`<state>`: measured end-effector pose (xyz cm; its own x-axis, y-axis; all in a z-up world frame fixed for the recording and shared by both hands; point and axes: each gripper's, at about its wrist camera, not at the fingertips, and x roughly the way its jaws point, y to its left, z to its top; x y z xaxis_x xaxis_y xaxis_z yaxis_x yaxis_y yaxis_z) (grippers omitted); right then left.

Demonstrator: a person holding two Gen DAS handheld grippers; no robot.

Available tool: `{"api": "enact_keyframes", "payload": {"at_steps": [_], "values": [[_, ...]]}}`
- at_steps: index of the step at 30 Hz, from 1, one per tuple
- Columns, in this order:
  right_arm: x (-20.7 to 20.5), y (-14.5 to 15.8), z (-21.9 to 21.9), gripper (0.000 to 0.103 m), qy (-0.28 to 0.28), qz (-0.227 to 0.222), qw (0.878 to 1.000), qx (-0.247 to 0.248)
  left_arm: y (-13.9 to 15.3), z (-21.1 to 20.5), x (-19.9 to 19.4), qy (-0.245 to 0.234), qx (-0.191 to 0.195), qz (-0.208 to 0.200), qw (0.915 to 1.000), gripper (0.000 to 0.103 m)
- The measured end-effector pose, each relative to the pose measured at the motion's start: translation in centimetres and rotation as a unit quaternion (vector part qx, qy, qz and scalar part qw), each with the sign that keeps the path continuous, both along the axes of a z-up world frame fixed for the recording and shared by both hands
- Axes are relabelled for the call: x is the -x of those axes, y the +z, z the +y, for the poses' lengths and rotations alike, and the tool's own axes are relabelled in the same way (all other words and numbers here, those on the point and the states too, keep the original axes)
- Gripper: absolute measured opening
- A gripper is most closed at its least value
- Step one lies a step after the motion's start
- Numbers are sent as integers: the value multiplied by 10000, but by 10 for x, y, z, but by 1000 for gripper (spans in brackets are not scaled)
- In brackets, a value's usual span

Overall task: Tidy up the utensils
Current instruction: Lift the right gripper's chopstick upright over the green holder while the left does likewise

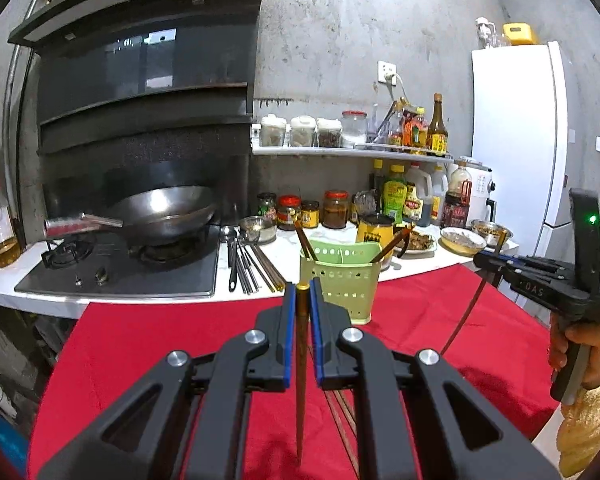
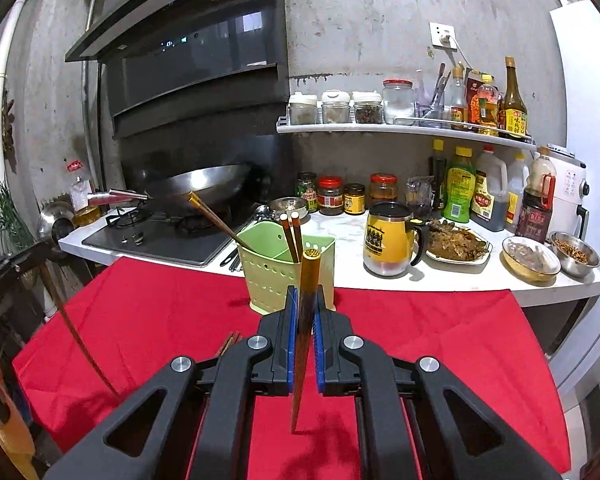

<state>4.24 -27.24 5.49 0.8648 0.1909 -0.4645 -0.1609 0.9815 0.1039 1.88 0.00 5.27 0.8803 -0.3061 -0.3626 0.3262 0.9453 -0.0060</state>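
A green perforated utensil holder stands at the far edge of a red cloth, with several brown chopsticks leaning in it. My left gripper is shut on a brown chopstick, held upright just in front of the holder. My right gripper is shut on another brown chopstick, also near the holder; it shows in the left wrist view at right, chopstick hanging down. More chopsticks lie on the cloth.
Behind the cloth runs a white counter with a yellow mug, bowls, a food plate, jars and bottles. Metal utensils lie beside a stove with a wok. A white fridge stands right.
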Motion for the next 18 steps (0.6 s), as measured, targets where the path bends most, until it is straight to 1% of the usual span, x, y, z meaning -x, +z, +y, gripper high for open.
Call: {"api": "enact_keyframes", "payload": {"at_steps": [2,4,6,8,11,13,16,18], "values": [[0,-2,1,8,17,35,10000,15,-2,-1,1,17,-46,16,10000,7],[0,-4,3,8,32,84,9999,46,-8,-2,0,-16,-67,168,9998,7],[1,-9,4,8,43,157,9998,74,-22,-3,-6,32,-190,498,9986,7],[3,-15,6,8,36,247,9996,134,-42,-3,-9,75,-342,926,9951,7],[10,-23,10,8,2,414,9987,287,-62,0,-7,121,-467,1260,9909,7],[18,-26,11,9,-13,495,9980,386,-67,4,0,151,-545,1345,9893,7],[32,-29,10,9,-9,595,9971,480,-66,10,12,121,-584,1446,9877,7],[41,-31,8,8,45,651,9969,431,-64,10,20,110,-622,1379,9884,6]]}}
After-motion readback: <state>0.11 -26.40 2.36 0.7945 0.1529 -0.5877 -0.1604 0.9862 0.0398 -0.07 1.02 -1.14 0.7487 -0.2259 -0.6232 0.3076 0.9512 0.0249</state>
